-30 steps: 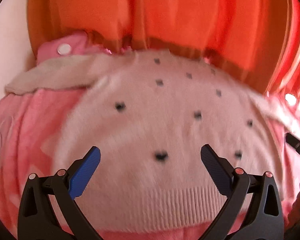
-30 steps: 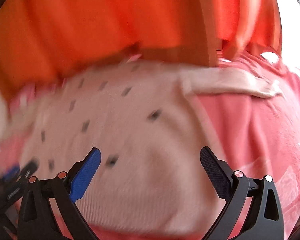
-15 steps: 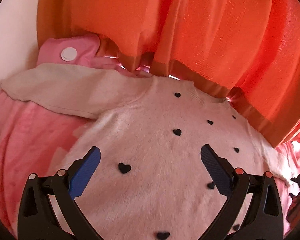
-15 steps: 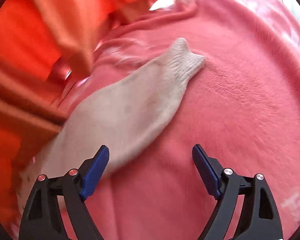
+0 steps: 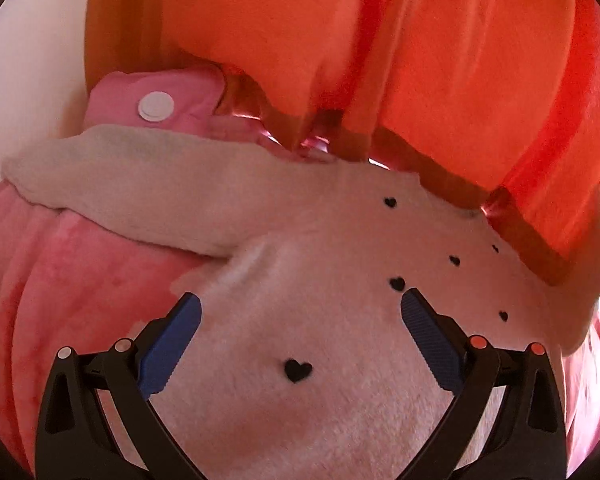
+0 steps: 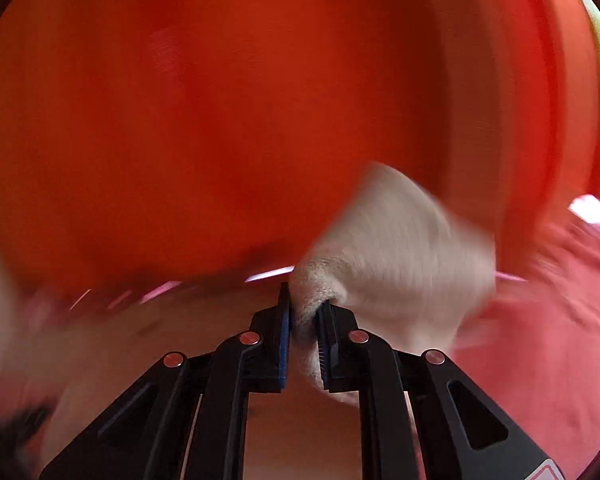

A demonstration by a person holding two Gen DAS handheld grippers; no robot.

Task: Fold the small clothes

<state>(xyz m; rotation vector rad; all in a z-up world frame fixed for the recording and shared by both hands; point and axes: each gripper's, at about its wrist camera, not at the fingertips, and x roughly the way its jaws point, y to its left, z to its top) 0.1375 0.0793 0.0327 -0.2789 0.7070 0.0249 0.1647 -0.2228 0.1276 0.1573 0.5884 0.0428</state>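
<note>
between right gripper [image 6: 305, 334] jaws, sleeve [image 6: 396, 248]

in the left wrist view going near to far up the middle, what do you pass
left gripper, open, over the sweater with black hearts → its outstretched sleeve → pink cushion with a white button → orange curtain

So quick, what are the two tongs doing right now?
Left tongs: open, holding nothing, over the sweater.
Right tongs: closed, pinching the sweater's sleeve.
</note>
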